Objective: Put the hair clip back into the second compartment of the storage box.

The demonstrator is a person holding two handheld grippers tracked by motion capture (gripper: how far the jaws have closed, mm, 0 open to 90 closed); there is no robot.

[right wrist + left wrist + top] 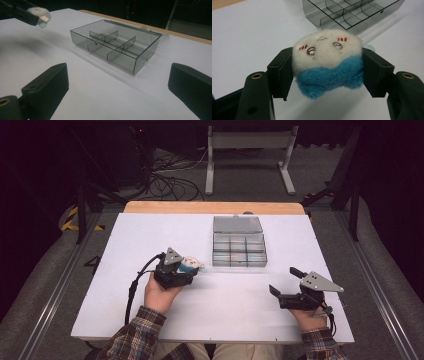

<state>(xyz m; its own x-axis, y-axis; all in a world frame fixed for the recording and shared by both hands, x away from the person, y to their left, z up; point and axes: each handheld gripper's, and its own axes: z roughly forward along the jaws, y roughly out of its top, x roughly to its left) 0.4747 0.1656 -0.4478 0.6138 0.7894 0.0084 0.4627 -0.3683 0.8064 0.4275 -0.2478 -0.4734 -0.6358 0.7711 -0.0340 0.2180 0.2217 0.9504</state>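
Item 1, nearest: right claw (284,281), jaws spread wide and empty, hovering over the white surface (240,295), apparently kept in reserve. Item 2: left claw (327,72), closed on a small white felt toy with blue bow and embroidered face (327,53), raised just beside the box, likely for depositing. Item 3, farthest: smoky transparent plastic compartment box (239,249), lid open, compartments empty; no legible writing or branding anywhere.

Felt toy (327,62) left of the divided box (239,248) — both mid-table (150,235).

Left gripper (192,268) jaws clamped; right gripper (285,282) jaws apart.
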